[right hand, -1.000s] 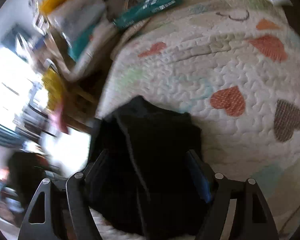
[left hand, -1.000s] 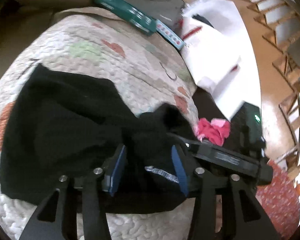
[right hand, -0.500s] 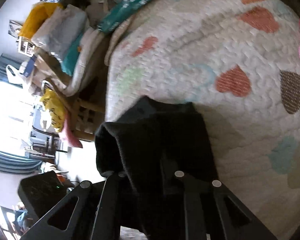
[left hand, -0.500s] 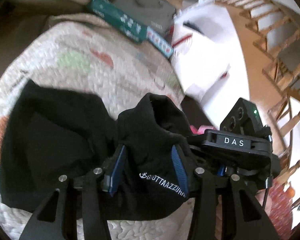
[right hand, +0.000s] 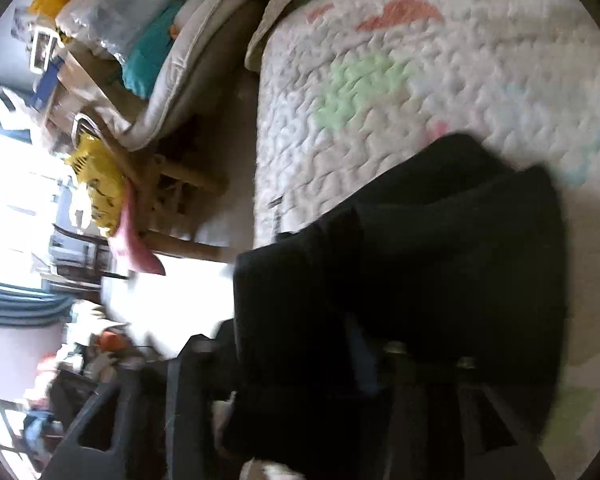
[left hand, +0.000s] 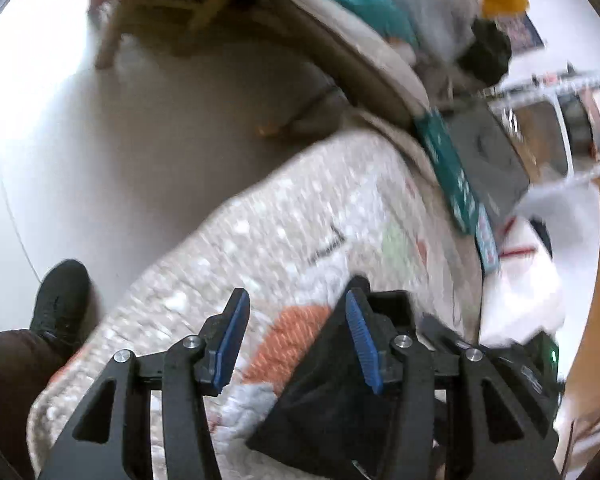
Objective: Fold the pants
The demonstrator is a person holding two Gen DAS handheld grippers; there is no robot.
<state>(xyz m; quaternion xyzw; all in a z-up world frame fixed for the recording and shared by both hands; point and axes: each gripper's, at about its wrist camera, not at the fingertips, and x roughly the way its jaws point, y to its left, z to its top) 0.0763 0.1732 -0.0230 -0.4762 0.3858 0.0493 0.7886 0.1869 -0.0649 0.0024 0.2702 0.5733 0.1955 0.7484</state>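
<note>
The black pants [right hand: 440, 264] lie bunched on the heart-print quilt [right hand: 440, 64], near its edge. In the right wrist view they drape over my right gripper [right hand: 296, 340]. Its jaws are opening, with black cloth between the blurred fingers and no pad seen pressing on it. In the left wrist view a corner of the pants [left hand: 332, 412] shows low on the right, behind the right finger. My left gripper [left hand: 296, 300] hangs over the quilt [left hand: 300, 232] with its jaws opening. Only quilt shows between its blue pads [left hand: 360, 340].
The bed edge drops to a pale floor [left hand: 100, 160], where a person's black shoe [left hand: 60, 300] stands. A teal box [left hand: 448, 168] and a grey case [left hand: 484, 160] lie at the quilt's far end. Cushions and clutter are piled on a wooden chair [right hand: 140, 60] beside the bed.
My left gripper has let go of the pants and swung with a roll toward the bed edge. My right gripper, shut on the cloth half a second ago, now has spread jaws.
</note>
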